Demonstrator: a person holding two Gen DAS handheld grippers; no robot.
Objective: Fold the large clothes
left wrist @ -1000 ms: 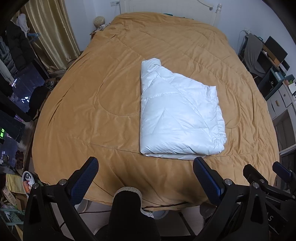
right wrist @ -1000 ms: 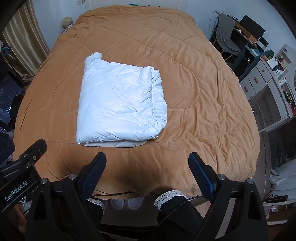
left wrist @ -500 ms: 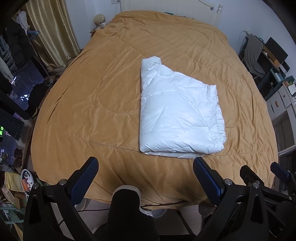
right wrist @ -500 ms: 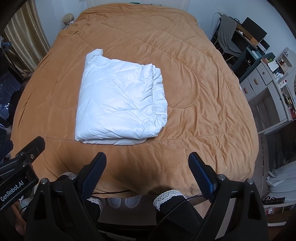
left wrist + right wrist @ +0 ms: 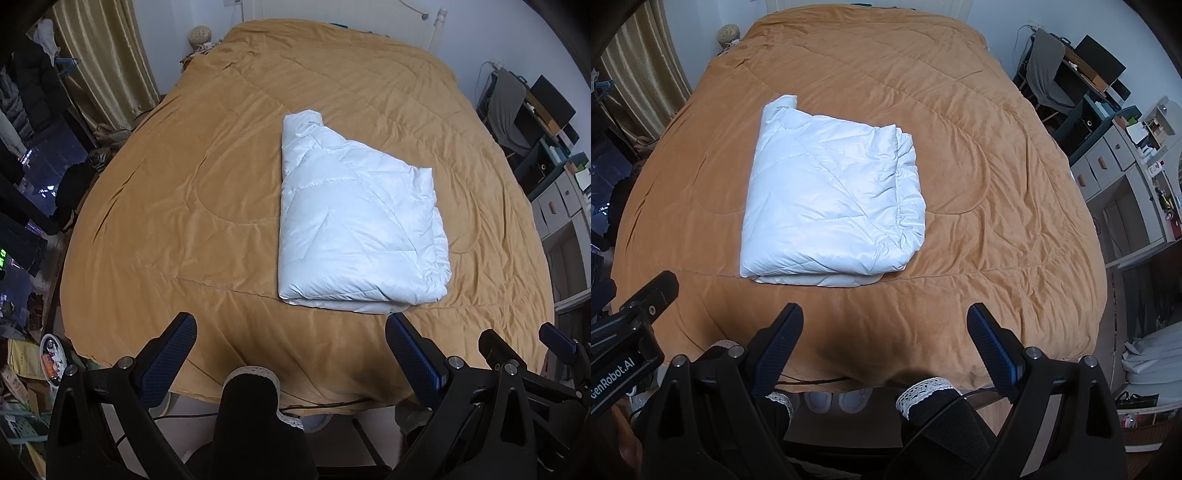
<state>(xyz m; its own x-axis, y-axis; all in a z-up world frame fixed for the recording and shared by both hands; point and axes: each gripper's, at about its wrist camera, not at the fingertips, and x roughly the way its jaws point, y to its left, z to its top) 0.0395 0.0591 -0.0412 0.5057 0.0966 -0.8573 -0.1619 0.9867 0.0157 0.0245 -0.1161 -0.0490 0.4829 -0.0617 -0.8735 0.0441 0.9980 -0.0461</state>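
A white puffy garment [image 5: 354,221] lies folded into a thick rectangle on the orange quilt [image 5: 192,192] of a bed; it also shows in the right wrist view [image 5: 831,206]. My left gripper [image 5: 291,350] is open and empty, held above the bed's near edge, short of the garment. My right gripper [image 5: 886,338] is open and empty, also above the near edge, with the garment ahead and to the left. Neither touches the garment.
Gold curtains [image 5: 99,62] and dark clutter stand left of the bed. A desk, chair [image 5: 1045,70] and grey drawers [image 5: 1108,166] stand to the right. The person's legs and white shoes [image 5: 834,400] show below the bed's near edge.
Both grippers have drifted slightly back from the bed, so the garment sits a little higher in both views. Both stay open. The garment has not moved.
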